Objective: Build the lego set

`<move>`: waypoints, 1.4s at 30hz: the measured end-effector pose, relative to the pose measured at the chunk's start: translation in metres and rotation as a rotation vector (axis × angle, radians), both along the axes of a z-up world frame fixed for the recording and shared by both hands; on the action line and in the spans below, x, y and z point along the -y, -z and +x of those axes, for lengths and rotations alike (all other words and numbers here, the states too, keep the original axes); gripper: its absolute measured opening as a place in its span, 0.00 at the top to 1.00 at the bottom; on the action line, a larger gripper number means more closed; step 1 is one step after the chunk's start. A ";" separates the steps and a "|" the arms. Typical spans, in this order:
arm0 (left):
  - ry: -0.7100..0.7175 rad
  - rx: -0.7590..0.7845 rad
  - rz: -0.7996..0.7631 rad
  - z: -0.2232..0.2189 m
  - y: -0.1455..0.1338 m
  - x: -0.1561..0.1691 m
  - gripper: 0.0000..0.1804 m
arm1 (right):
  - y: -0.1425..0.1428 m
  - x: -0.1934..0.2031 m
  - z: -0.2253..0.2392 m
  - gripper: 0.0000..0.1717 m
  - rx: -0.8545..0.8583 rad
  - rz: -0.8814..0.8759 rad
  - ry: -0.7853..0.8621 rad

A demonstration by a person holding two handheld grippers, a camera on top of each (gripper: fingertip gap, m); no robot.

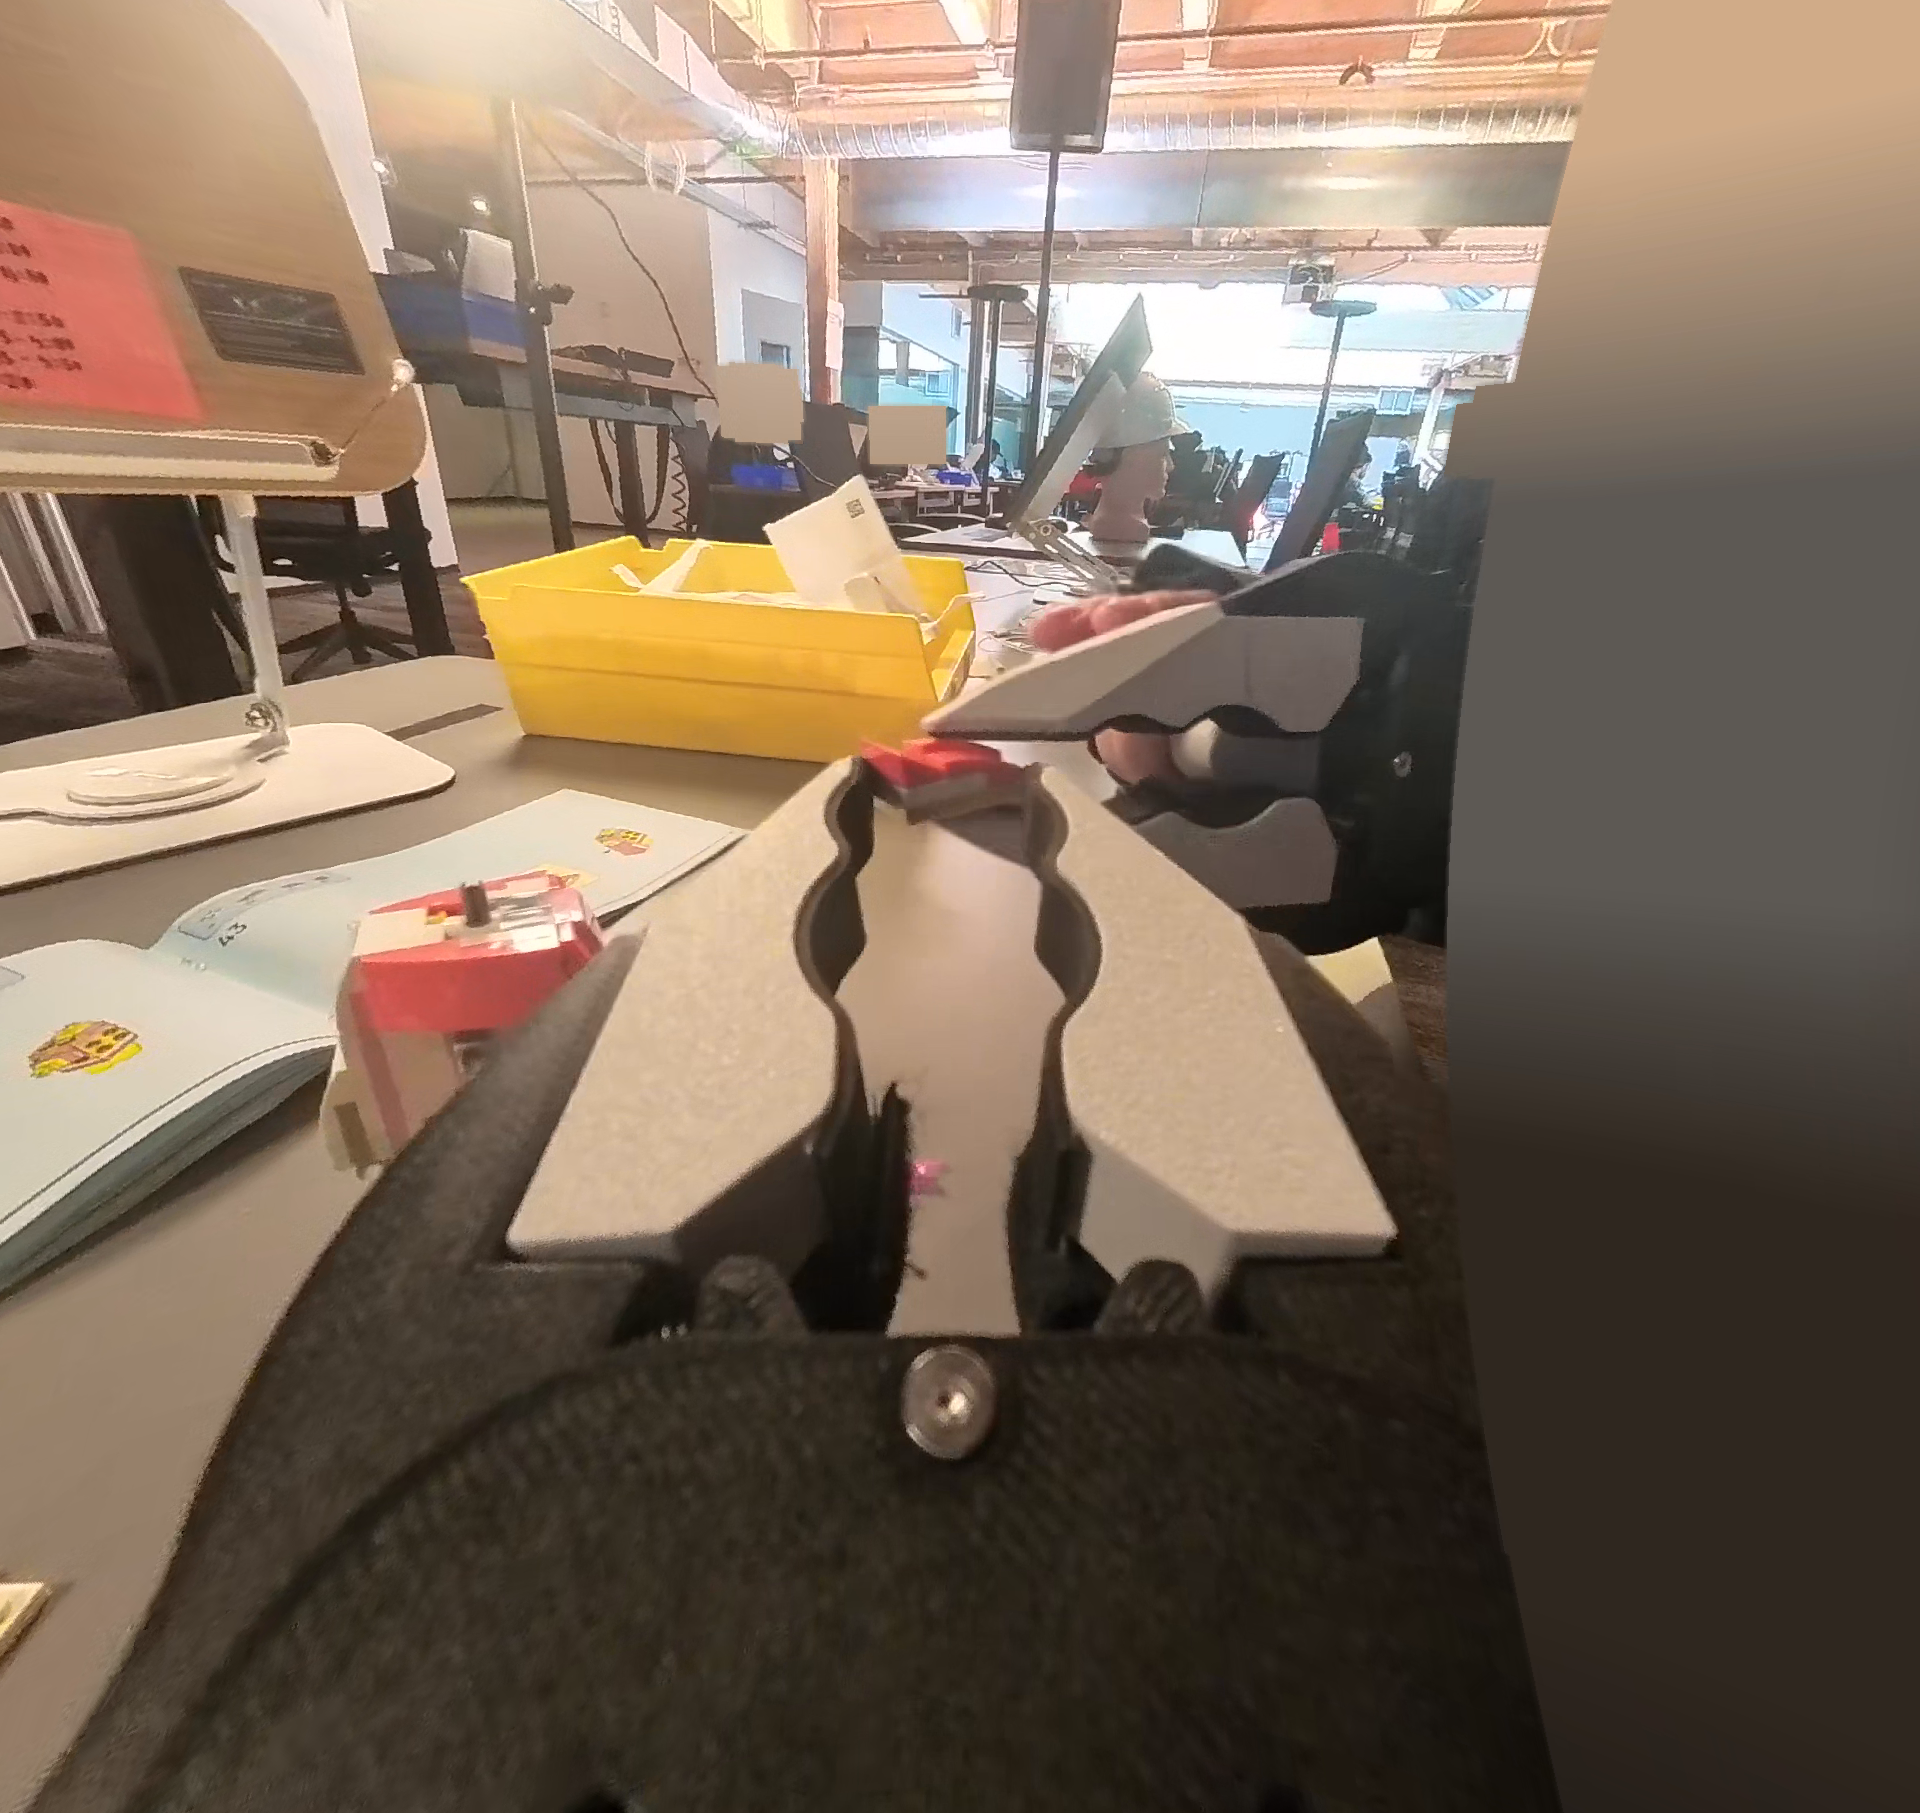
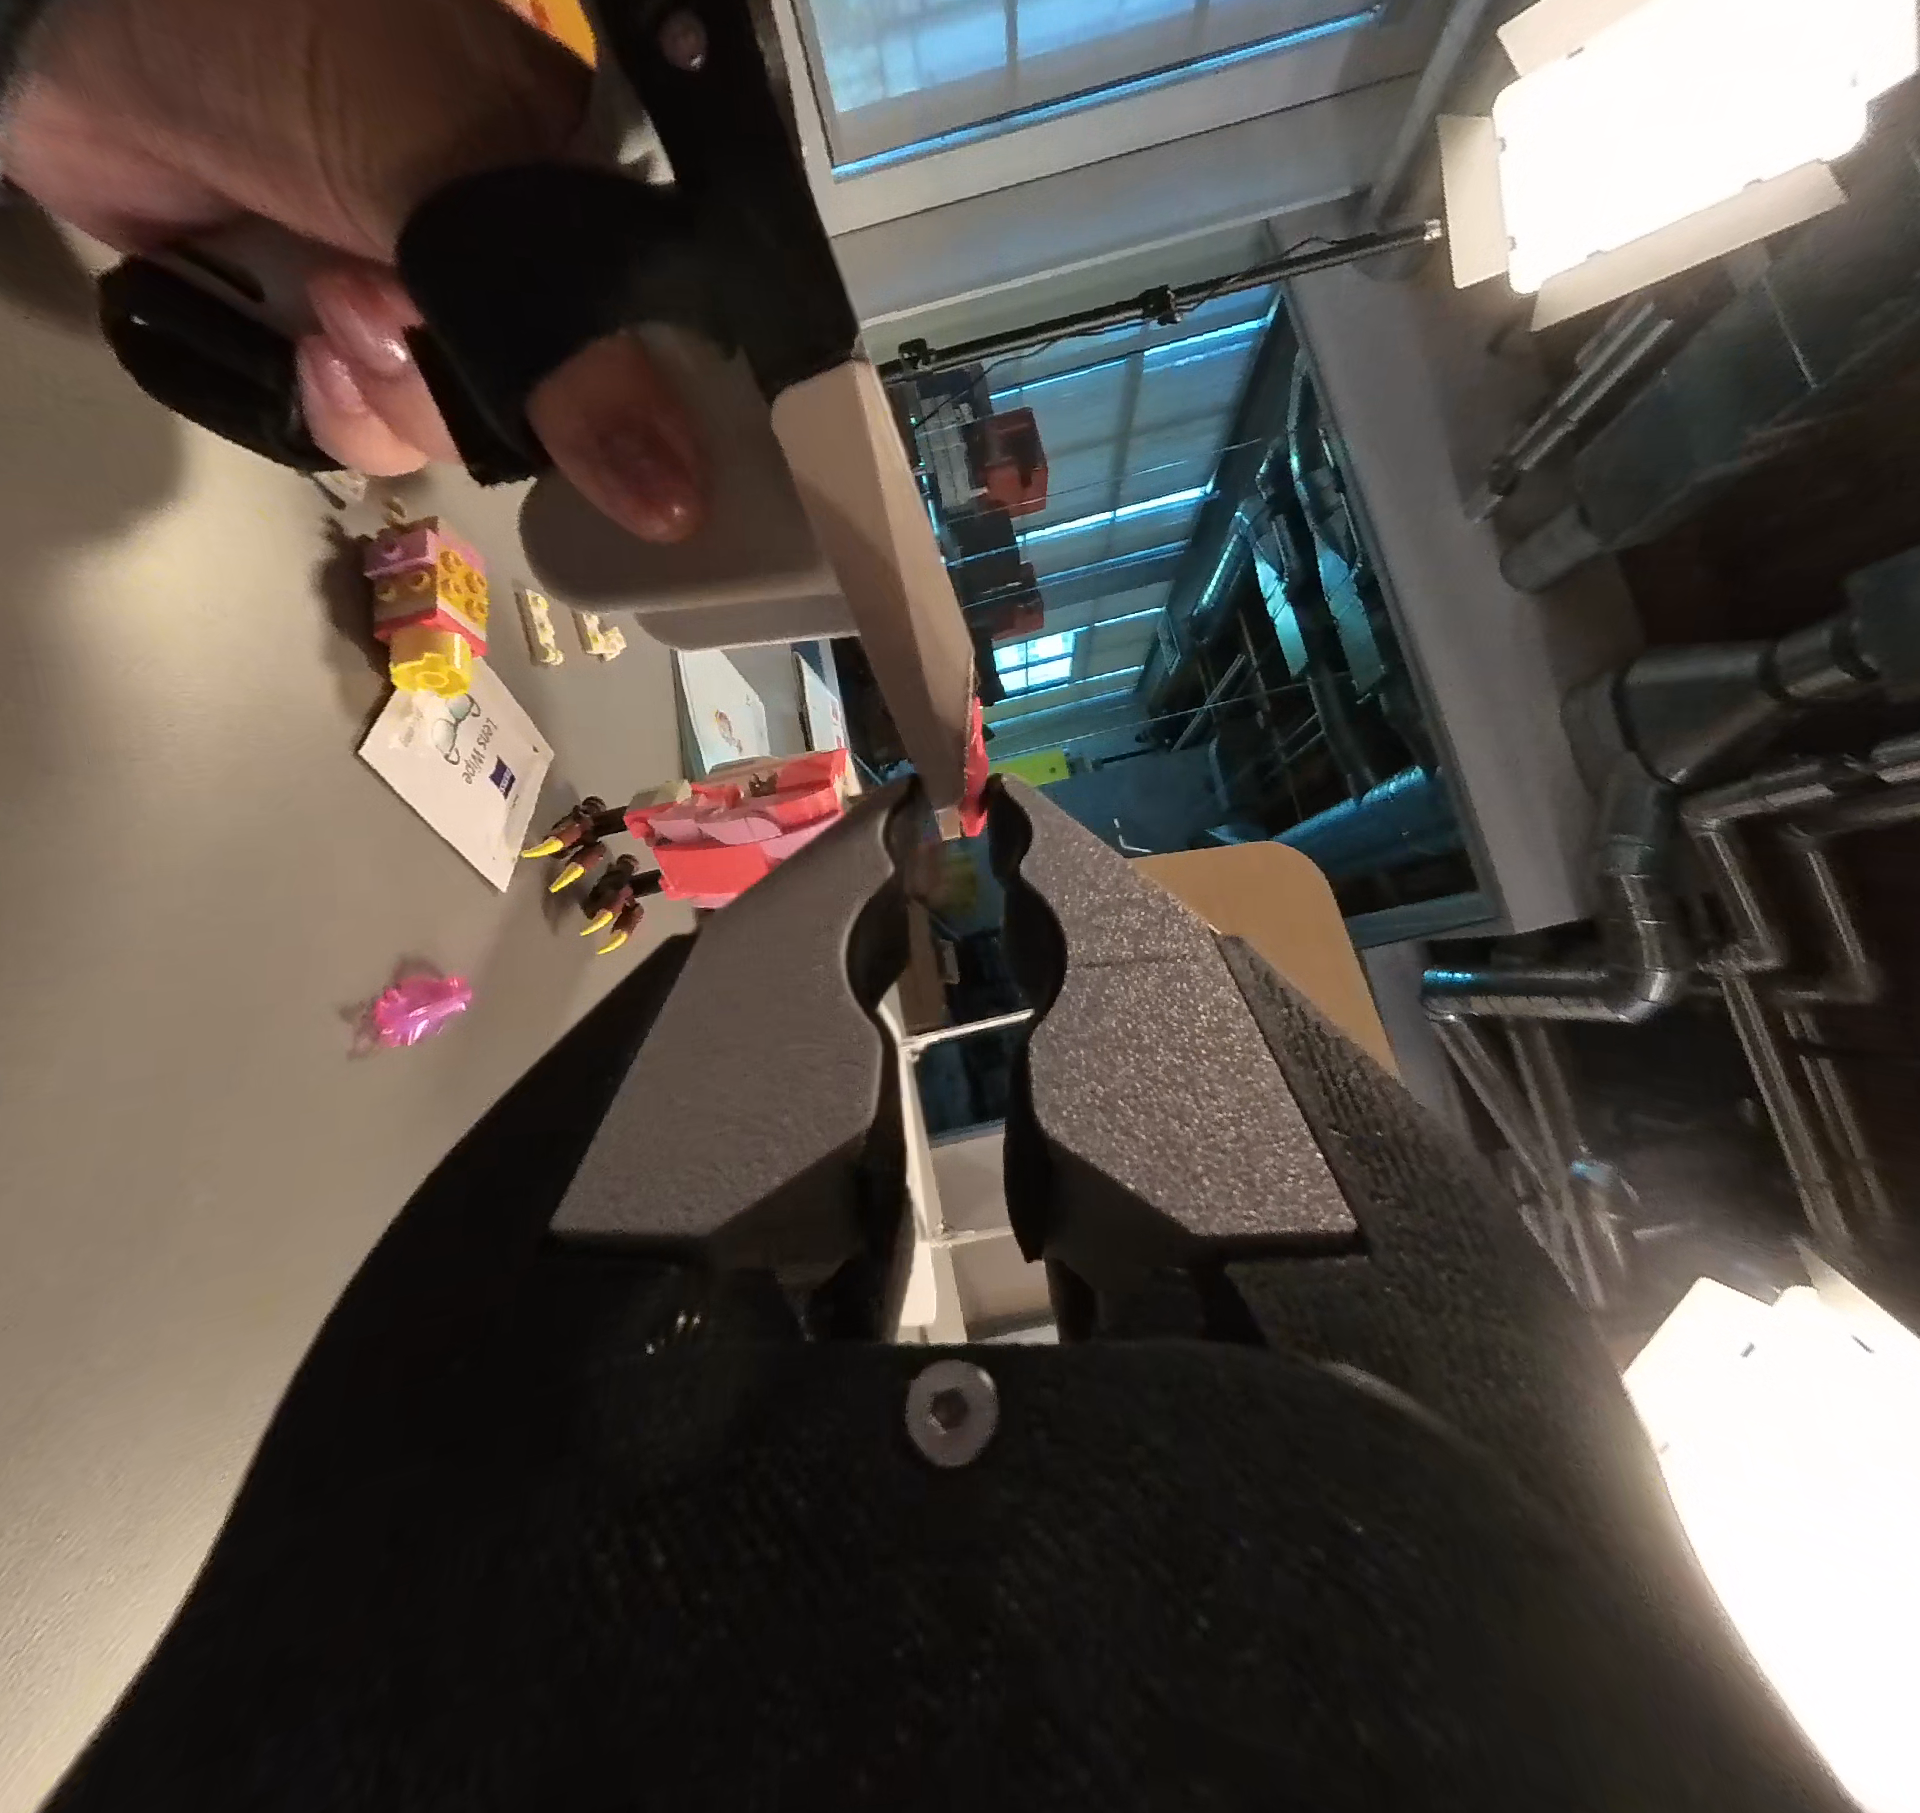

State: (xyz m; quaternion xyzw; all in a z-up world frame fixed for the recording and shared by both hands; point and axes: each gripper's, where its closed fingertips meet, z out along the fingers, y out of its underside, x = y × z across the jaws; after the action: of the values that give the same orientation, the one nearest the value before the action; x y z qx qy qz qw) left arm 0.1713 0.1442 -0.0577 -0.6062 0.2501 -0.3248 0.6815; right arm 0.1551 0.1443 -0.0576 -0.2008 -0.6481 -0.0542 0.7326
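My left gripper point(image 1: 940, 789) is shut on a small red and grey brick piece point(image 1: 935, 764), pinched by its sides at the fingertips and held above the table. My right gripper point(image 2: 951, 802) comes in from the right, turned on its side. Its upper finger point(image 1: 1091, 672) lies on top of the piece and the lower finger passes beneath. In the right wrist view the red piece point(image 2: 977, 776) sits between my closed pads, beside the left gripper's grey finger point(image 2: 894, 568).
A red brick model point(image 1: 468, 953) stands by an open booklet point(image 1: 156, 1036); in the right wrist view it point(image 2: 727, 828) has clawed legs. A yellow bin point(image 1: 717, 651) and a wooden stand point(image 1: 177, 205) are behind. A pink and yellow brick stack point(image 2: 431, 589), a white packet point(image 2: 457, 776) and a pink piece point(image 2: 416, 1010) lie on the table. Less than 4 cm separates the two grippers' tips.
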 end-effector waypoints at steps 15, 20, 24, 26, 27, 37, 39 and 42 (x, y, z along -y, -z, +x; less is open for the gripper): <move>0.007 -0.011 -0.039 0.000 0.007 -0.003 0.85 | 0.008 -0.002 0.000 0.97 0.042 -0.089 0.000; 0.023 0.025 -0.053 0.001 0.006 -0.004 0.85 | 0.007 -0.003 0.000 0.96 0.020 -0.048 -0.002; -0.024 0.000 -0.040 0.000 0.007 -0.008 0.78 | 0.005 -0.010 0.005 0.96 0.010 0.110 0.049; -0.032 -0.010 -0.040 0.000 0.008 -0.008 0.75 | 0.004 -0.018 0.010 0.96 0.011 0.175 0.085; -0.041 -0.019 -0.036 0.000 0.008 -0.009 0.74 | 0.005 -0.023 0.013 0.96 0.020 0.203 0.103; -0.078 -0.114 0.003 0.005 0.014 -0.009 0.73 | 0.085 -0.096 0.063 0.96 0.377 -0.413 0.212; -0.081 -0.106 -0.005 0.004 0.014 -0.010 0.73 | 0.093 -0.103 0.073 0.96 0.394 -0.526 0.228; -0.085 -0.102 -0.010 0.003 0.014 -0.010 0.73 | 0.096 -0.113 0.082 0.96 0.406 -0.535 0.257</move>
State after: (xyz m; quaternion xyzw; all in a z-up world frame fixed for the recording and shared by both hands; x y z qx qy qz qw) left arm 0.1744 0.1546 -0.0719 -0.6356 0.2570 -0.2655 0.6778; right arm 0.2372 0.2569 -0.1531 -0.4506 -0.7410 -0.0130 0.4977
